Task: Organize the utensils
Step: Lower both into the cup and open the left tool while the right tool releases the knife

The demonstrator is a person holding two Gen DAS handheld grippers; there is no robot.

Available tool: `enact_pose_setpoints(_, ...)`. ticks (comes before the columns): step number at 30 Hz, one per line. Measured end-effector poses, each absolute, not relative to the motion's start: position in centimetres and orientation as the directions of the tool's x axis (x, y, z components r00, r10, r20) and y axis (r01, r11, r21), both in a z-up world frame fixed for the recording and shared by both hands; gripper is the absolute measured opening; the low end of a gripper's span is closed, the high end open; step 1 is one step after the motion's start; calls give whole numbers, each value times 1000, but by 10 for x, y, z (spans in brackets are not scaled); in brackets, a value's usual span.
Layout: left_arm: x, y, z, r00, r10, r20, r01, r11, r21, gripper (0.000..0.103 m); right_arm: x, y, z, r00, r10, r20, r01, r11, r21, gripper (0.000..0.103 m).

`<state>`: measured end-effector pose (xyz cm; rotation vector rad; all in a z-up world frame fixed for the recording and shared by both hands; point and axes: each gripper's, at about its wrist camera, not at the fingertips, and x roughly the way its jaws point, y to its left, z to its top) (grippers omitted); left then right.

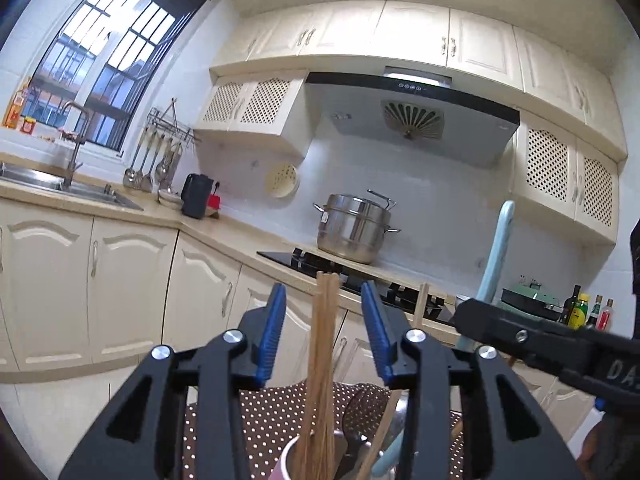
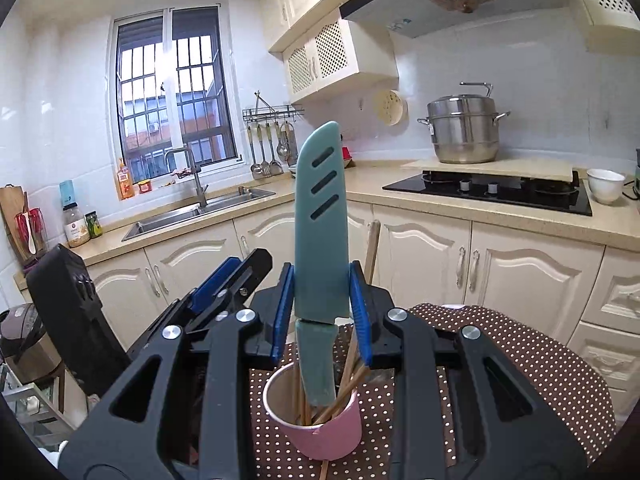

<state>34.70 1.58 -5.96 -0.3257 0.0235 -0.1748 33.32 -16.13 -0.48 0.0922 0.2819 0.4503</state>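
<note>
Right wrist view: right gripper (image 2: 320,312) clamps sheathed teal knife (image 2: 320,224), handle down inside pink cup (image 2: 320,420). Left gripper (image 1: 324,332) released, chopsticks (image 1: 322,344) loose between its pads. Risk: top-heavy knife tipping the cup.

Bright daylight, sharp, fisheye-warped edges

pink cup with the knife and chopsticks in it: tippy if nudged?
Probably yes. The pink cup looks like light paper, and the sheathed knife and chopsticks rise well above its rim, so weight sits high. It stands on a dotted cloth, which may grip the base, so a push would likely topple it rather than slide it.
</note>
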Motion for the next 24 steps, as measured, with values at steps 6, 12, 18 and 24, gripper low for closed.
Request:
enact_pose_setpoints(6,338,24,-56,990,-136,-32,120,945,-304,48,334,-158,-5,862,435,-259,-411,900,146,27)
enact_pose_setpoints(12,332,27,-49,991,-90,-100,62,967,-249,54,333,-151,-7,858,434,-275,-409,901,145,27)
enact_pose_setpoints(18,327,33,-47,986,-64,-152,28,974,-224,54,332,-145,-12,859,423,-289,-399,906,140,28)
enact_pose_setpoints(24,319,38,-46,984,-62,-168,27,979,-204,57,331,-144,-15,863,411,-295,-387,912,139,28)
